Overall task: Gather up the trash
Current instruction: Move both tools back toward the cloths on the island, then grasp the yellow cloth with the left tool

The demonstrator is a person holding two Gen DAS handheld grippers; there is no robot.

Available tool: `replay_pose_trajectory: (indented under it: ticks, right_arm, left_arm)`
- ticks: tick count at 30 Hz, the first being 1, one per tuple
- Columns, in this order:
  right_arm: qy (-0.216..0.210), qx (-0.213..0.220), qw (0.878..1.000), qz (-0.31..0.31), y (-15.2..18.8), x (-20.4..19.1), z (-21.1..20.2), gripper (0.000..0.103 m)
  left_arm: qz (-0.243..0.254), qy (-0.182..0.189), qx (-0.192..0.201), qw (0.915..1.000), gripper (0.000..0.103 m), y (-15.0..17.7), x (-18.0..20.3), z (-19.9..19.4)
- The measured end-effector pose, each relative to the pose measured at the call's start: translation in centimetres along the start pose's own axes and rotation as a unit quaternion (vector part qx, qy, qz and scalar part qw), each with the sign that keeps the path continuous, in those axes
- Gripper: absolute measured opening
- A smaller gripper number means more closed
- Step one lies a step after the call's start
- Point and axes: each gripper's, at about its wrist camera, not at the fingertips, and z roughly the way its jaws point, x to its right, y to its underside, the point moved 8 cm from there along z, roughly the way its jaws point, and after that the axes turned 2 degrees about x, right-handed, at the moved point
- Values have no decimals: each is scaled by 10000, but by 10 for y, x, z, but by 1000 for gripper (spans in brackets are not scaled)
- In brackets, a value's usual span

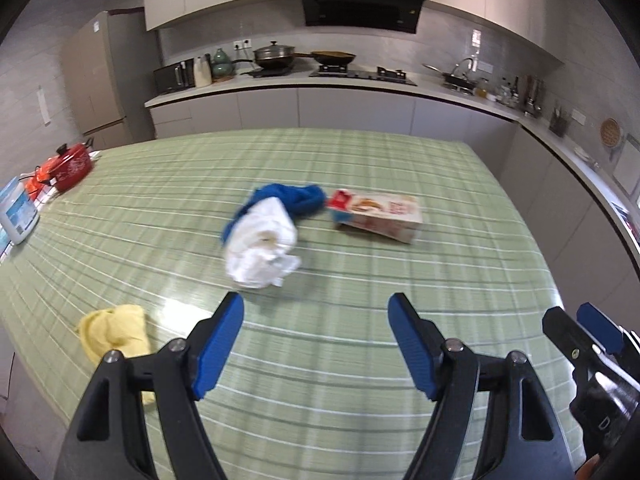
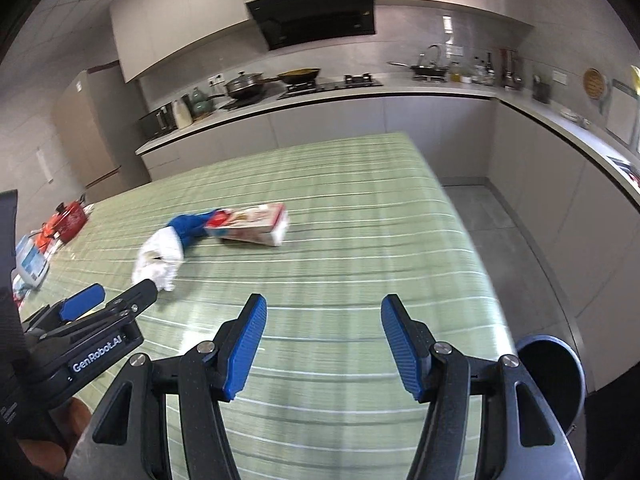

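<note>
Glossy striped tablecloth (image 1: 360, 280); crumpled white paper (image 1: 260, 248); printed cardboard box (image 1: 376, 216).

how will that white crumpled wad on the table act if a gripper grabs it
The white crumpled wad looks soft, so it would probably squash between the fingers. It seems light. It touches the blue cloth, which might drag along.

The left gripper (image 1: 315, 308) has black angular arms with triangular cut-outs, silver pivot screws and ribbed blue pads (image 1: 218, 354). The right gripper (image 2: 323, 312) is built alike, black with blue pads (image 2: 245, 348) and silver screws. White "GenRobot.AI" lettering marks the left one's black body, with skin beneath.
</note>
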Motion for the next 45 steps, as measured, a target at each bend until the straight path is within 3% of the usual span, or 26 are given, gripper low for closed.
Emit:
replay_pose_trajectory:
  ticks: [9, 17, 27, 34, 41, 45]
  right_arm:
    - [-596, -77, 9974, -404, -9, -58, 29, 62]
    - [-941, -279, 9935, -573, 7, -104, 41, 62]
    - [-892, -343, 9936, -599, 42, -179, 41, 62]
    - [-611, -441, 9966, -340, 66, -207, 48, 62]
    - [-265, -456, 9984, -210, 74, -216, 49, 62]
    - [-60, -449, 9989, -85, 75, -212, 48, 62]
  left_arm:
    - [-483, -418, -72, 9979, 76, 7, -60, 4]
    - [-595, -768, -155, 9951, 76, 22, -101, 0]
    - [-390, -632, -329, 9967, 76, 48, -161, 7]
    - [-224, -557, -459, 9971, 76, 63, -204, 24]
    - [-52, -21, -590, 9982, 76, 67, -199, 43]
    - [131, 162, -627, 9978, 84, 66, -191, 58]
